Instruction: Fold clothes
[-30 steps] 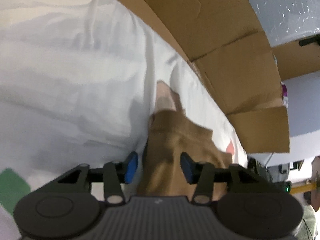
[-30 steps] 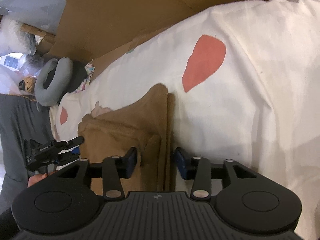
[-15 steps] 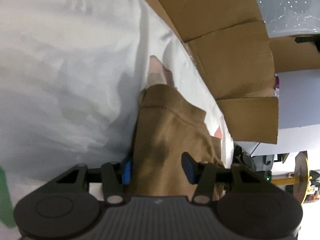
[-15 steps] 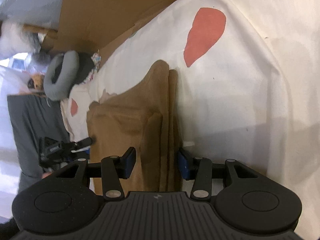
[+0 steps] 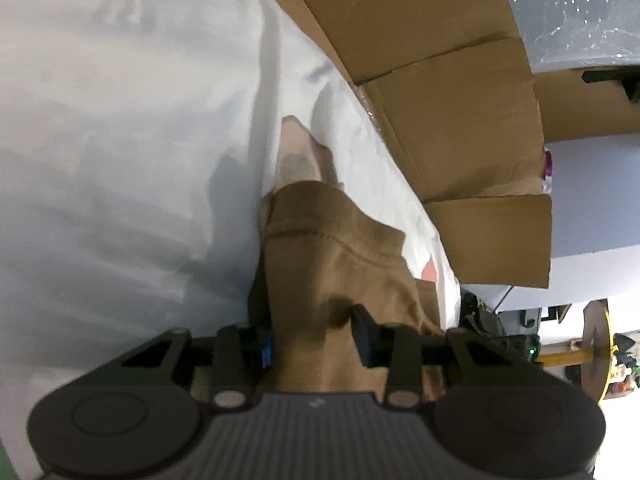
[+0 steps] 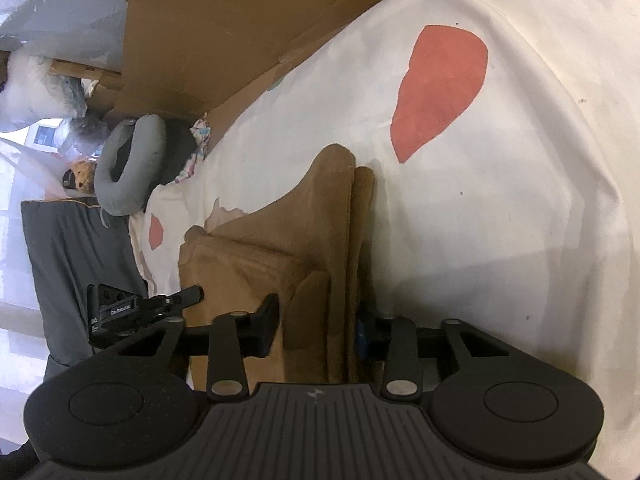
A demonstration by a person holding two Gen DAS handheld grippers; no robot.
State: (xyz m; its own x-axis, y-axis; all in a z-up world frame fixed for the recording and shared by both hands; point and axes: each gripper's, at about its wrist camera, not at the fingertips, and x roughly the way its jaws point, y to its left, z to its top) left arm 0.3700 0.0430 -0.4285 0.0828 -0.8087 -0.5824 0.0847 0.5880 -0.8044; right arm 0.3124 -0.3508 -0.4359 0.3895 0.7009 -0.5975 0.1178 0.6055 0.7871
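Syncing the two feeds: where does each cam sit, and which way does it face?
Left wrist: on the left gripper, looking forward and down along its fingers at the brown garment on the white sheet, cardboard beyond; jaws have just been closing, now pinching the fabric.
Right wrist: on the right gripper, facing down over the same garment's folded edge; jaws likewise closing, pinching it.
Shared: garment, sheet, cardboard; the right view also catches the left gripper's tip.
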